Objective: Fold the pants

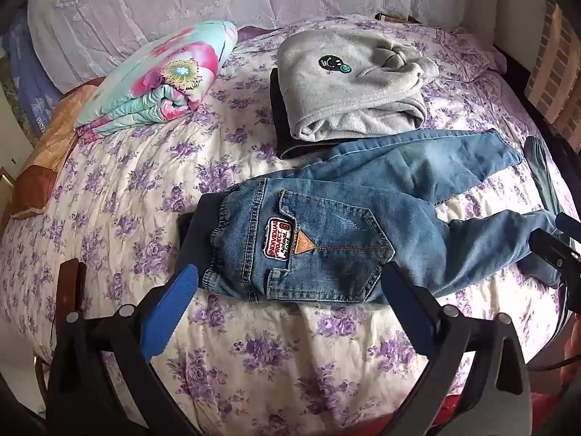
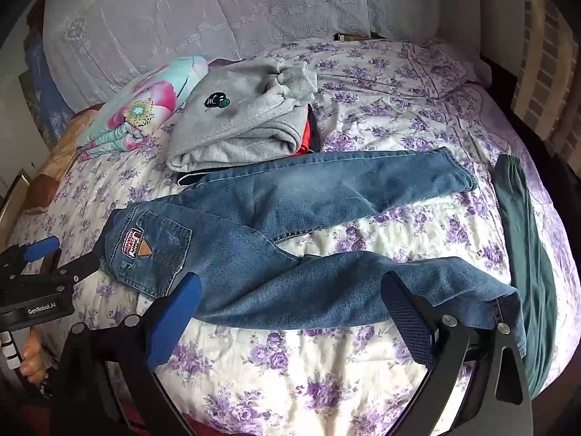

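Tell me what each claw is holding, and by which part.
Nothing. The left claw and right claw are both open above the jeans.

1. The left gripper (image 1: 290, 276) had black angular arms, silver round rivets and blue ribbed finger pads (image 1: 170, 312).
2. The right gripper (image 2: 290, 290) matched it, its right pad cross-hatched.
3. White "GenRobot.AI" lettering marked the left gripper's black body, above a white ribbed handle.

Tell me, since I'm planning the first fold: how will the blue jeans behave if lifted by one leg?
The jeans lie wrinkled and splayed, so they will probably drape limply. The waistband end, with its patch and pocket, looks thicker and may drag. The quilted bedspread looks soft and likely offers some friction.
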The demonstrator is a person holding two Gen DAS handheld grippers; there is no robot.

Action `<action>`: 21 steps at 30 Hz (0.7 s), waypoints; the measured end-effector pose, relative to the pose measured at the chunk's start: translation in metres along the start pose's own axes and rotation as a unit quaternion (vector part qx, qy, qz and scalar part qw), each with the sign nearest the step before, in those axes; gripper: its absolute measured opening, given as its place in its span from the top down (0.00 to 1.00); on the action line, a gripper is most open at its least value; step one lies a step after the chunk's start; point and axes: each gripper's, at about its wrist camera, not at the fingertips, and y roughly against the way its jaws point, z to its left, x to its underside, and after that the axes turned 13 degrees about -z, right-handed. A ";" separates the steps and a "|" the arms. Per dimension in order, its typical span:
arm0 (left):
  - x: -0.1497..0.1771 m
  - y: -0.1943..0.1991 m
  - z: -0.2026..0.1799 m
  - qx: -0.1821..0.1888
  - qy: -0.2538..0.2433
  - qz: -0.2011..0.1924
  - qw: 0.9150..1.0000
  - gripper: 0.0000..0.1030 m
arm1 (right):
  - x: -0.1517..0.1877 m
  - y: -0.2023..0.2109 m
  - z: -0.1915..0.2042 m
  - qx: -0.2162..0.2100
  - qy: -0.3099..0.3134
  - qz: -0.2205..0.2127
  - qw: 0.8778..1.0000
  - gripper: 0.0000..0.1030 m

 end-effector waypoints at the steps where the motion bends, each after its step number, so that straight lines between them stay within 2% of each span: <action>1: 0.000 0.001 0.000 0.004 0.002 -0.001 1.000 0.05 | 0.000 0.000 -0.001 -0.001 -0.005 0.001 1.000 0.04; 4: 0.002 0.002 0.000 0.004 0.011 -0.002 1.000 0.05 | -0.001 0.000 -0.003 -0.001 -0.021 0.002 1.000 0.04; 8: -0.002 -0.005 0.004 0.011 0.026 0.013 1.000 0.05 | -0.004 0.000 -0.005 -0.003 -0.005 -0.003 1.000 0.04; 21: -0.002 -0.010 0.005 0.004 0.025 0.015 1.000 0.05 | -0.005 -0.006 -0.010 0.004 -0.013 0.002 1.000 0.04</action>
